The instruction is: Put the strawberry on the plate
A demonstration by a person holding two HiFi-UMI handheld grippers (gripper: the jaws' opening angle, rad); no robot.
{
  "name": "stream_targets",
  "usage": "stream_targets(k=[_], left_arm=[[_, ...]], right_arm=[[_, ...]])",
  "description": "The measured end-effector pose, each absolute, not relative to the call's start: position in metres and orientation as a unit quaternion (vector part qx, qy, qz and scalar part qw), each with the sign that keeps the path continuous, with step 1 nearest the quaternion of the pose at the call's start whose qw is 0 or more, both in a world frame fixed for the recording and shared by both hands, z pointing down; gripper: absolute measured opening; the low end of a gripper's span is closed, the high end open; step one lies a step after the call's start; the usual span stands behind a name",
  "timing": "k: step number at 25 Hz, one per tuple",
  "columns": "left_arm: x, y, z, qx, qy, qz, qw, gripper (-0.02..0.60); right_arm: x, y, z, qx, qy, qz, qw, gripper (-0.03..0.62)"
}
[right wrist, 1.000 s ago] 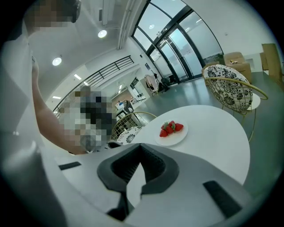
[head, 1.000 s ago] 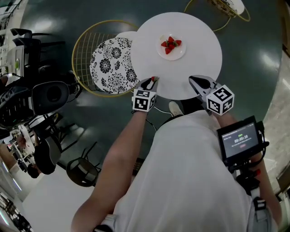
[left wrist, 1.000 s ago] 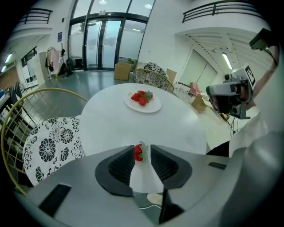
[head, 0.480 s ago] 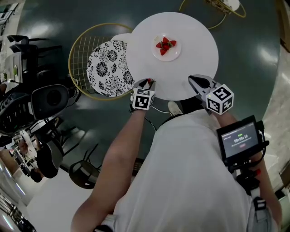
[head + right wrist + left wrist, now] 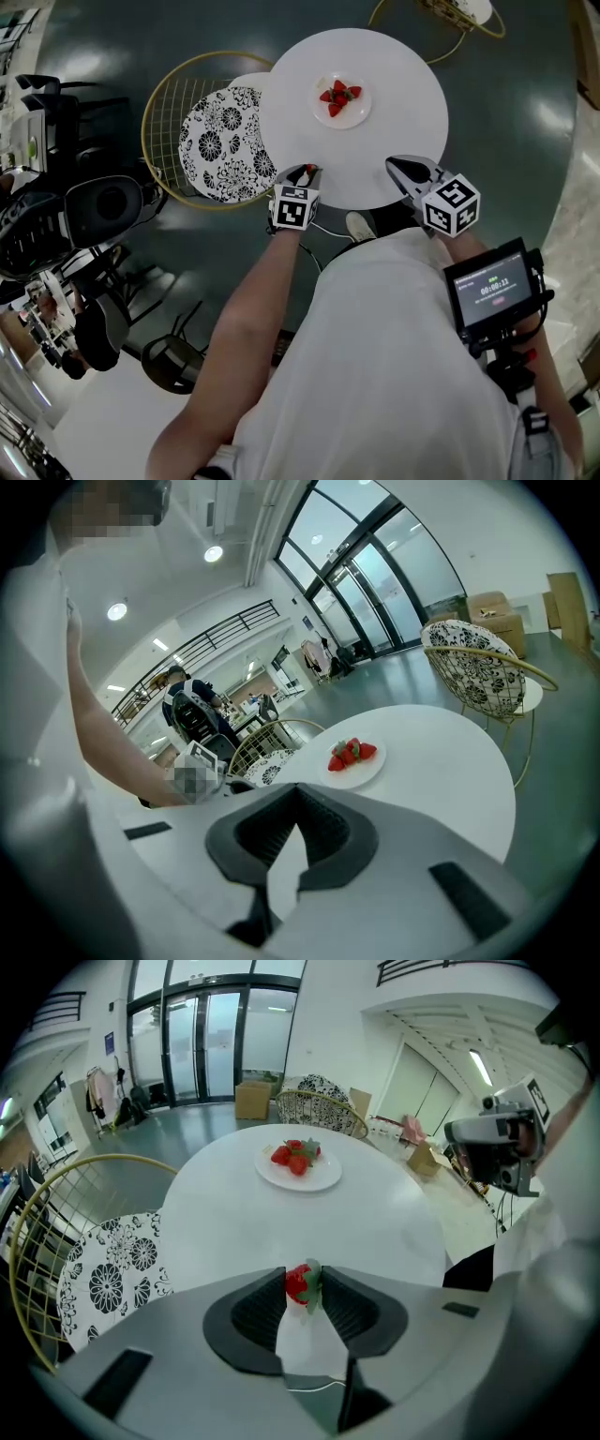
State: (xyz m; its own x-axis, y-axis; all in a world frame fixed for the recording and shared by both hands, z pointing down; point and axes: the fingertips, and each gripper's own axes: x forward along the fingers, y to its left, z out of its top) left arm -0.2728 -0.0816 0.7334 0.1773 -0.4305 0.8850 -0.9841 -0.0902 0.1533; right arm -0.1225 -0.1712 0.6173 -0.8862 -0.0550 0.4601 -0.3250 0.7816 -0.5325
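- Head view: your left gripper (image 5: pixel 307 171) is at the table's (image 5: pixel 403 141) near rim, well short of the plate (image 5: pixel 359 112). Carry it across first.
- Left gripper view: the strawberry (image 5: pixel 297 1283) is pinched at the jaw tips and the jaws have just eased wider. Keep contact until you are over the plate.
- Right gripper view: your right gripper (image 5: pixel 294 789) is clenched and empty. Keep it clear of the plate.

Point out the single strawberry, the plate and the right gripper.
single strawberry (image 5: pixel 297 1282), left gripper view, red flesh.
plate (image 5: pixel 344 123), head view, bare near rim.
right gripper (image 5: pixel 393 164), head view, between its fingertips.
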Motion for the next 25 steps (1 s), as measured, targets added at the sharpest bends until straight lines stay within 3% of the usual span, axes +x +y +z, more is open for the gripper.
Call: stream_targets(k=[25], left_arm=[[-0.216,-0.178,0.674,0.717,-0.537,0.270,0.354,0.118]], right_arm=[[-0.105,-0.194,0.609,0.122,-0.921,0.311,0.199,0.006]])
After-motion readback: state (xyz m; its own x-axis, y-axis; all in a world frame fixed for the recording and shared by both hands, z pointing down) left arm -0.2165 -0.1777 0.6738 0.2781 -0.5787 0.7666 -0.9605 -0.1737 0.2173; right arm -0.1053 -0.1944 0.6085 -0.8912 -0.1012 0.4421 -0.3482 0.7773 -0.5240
